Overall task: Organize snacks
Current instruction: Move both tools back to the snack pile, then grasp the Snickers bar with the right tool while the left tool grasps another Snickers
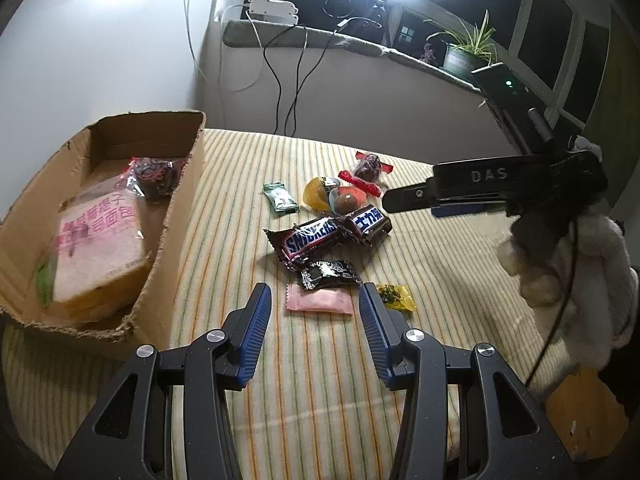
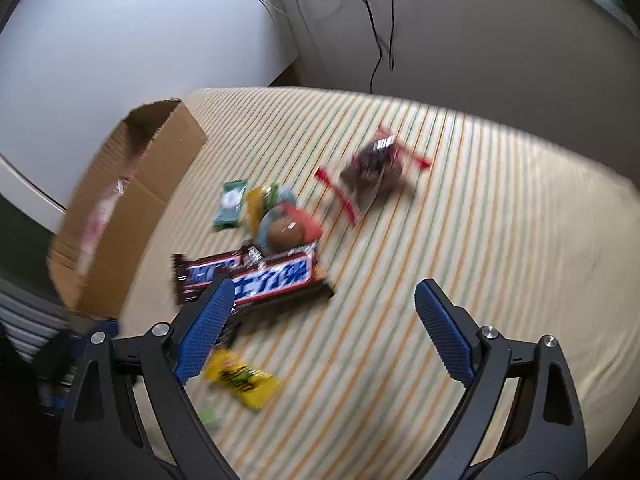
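Observation:
Loose snacks lie on a striped cloth [image 1: 328,380]: two Snickers bars [image 1: 314,238], a pink packet [image 1: 319,303], a black candy [image 1: 330,274], a yellow packet [image 1: 396,297], a green packet [image 1: 281,197], a round jelly cup [image 1: 344,200] and a red-edged chocolate bag [image 1: 370,168]. A cardboard box [image 1: 176,216] at left holds a bread pack [image 1: 100,240]. My left gripper [image 1: 315,302] is open, its jaws on either side of the pink packet. My right gripper [image 2: 324,312] is open and empty above the cloth, right of the Snickers bars [image 2: 256,278]. The right wrist view is motion-blurred.
The right gripper's body [image 1: 500,188] and the gloved hand [image 1: 560,272] holding it hang at right in the left wrist view. A sill behind carries cables [image 1: 280,80], a white adapter and a potted plant [image 1: 468,52]. The box [image 2: 120,208] stands left of the snacks.

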### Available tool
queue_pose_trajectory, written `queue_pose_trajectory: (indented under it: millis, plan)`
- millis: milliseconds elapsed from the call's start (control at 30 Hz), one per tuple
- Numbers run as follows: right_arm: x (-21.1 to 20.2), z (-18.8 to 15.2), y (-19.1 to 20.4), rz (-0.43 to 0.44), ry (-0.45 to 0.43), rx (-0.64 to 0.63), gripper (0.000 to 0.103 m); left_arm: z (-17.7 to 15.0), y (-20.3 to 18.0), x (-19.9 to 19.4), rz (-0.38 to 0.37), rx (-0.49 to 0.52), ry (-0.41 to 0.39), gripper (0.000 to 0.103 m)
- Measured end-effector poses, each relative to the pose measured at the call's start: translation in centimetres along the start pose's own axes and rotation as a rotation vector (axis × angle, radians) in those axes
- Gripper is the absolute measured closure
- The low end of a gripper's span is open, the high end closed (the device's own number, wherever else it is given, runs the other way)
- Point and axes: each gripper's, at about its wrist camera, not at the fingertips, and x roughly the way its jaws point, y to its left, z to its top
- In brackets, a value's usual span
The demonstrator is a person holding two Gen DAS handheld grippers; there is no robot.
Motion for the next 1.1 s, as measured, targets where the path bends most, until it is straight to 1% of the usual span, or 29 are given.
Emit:
queue_pose_trajectory:
  millis: [33, 133, 167, 233, 333, 400, 467, 567, 600, 633, 667, 700, 767, 800, 933, 1000, 1100]
  plan:
    - [0.0, -0.2, -0.2, 0.024, 0.012, 0.026, 0.016, 0.1, 0.0, 0.1, -0.001, 0.001, 0.000, 0.059]
    - [0.2, -0.7, -0.7, 0.095, 0.046, 0.103, 0.017, 0.3, -0.2, 0.4, -0.002, 0.013, 0.002, 0.059]
    - [0.3, -0.8, -0.8, 0.103, 0.052, 0.121, 0.018, 0.3, -0.3, 0.5, -0.003, 0.014, 0.003, 0.059]
    - [0.5, -0.7, -0.9, 0.116, 0.060, 0.158, 0.022, 0.6, -0.3, 0.7, -0.007, 0.017, 0.003, 0.061]
    - [1.1, -0.1, -0.6, 0.109, 0.067, 0.186, 0.022, 1.0, -0.5, 1.1, -0.008, 0.035, 0.003, 0.063]
    - [1.5, 0.2, -0.4, 0.113, 0.078, 0.202, 0.022, 1.3, -0.5, 1.5, -0.007, 0.043, 0.007, 0.067]
    - [2.1, 0.6, -0.3, 0.116, 0.089, 0.228, 0.022, 1.5, -0.5, 1.9, -0.010, 0.051, 0.012, 0.068]
    - [3.1, 1.1, -0.3, 0.094, 0.102, 0.254, 0.022, 1.9, -0.6, 2.4, -0.017, 0.062, 0.020, 0.068]
    - [3.5, 1.2, -0.2, 0.089, 0.111, 0.253, 0.023, 2.0, -0.6, 2.6, -0.019, 0.066, 0.022, 0.068]
    - [3.9, 1.3, -0.1, 0.082, 0.119, 0.251, 0.030, 2.1, -0.7, 2.8, -0.020, 0.071, 0.025, 0.068]
    - [4.2, 1.4, 0.0, 0.075, 0.126, 0.246, 0.033, 2.3, -0.7, 3.0, -0.020, 0.075, 0.027, 0.068]
    - [4.5, 1.5, 0.2, 0.064, 0.137, 0.239, 0.035, 2.4, -0.7, 3.1, -0.021, 0.076, 0.029, 0.068]
    - [4.9, 1.7, 0.4, 0.052, 0.145, 0.228, 0.035, 2.6, -0.5, 3.5, -0.024, 0.070, 0.033, 0.068]
    - [5.1, 1.8, 0.8, 0.040, 0.147, 0.203, 0.037, 2.7, -0.4, 3.6, -0.027, 0.068, 0.035, 0.068]
    - [5.3, 2.0, 1.1, 0.015, 0.156, 0.137, 0.049, 3.1, -0.2, 4.5, -0.028, 0.058, 0.052, 0.068]
    - [5.2, 1.9, 1.0, 0.020, 0.159, 0.105, 0.054, 3.5, -0.5, 4.9, -0.025, 0.066, 0.060, 0.068]
    - [5.0, 1.6, 0.5, 0.016, 0.163, 0.069, 0.057, 3.8, -1.1, 5.4, -0.021, 0.088, 0.073, 0.068]
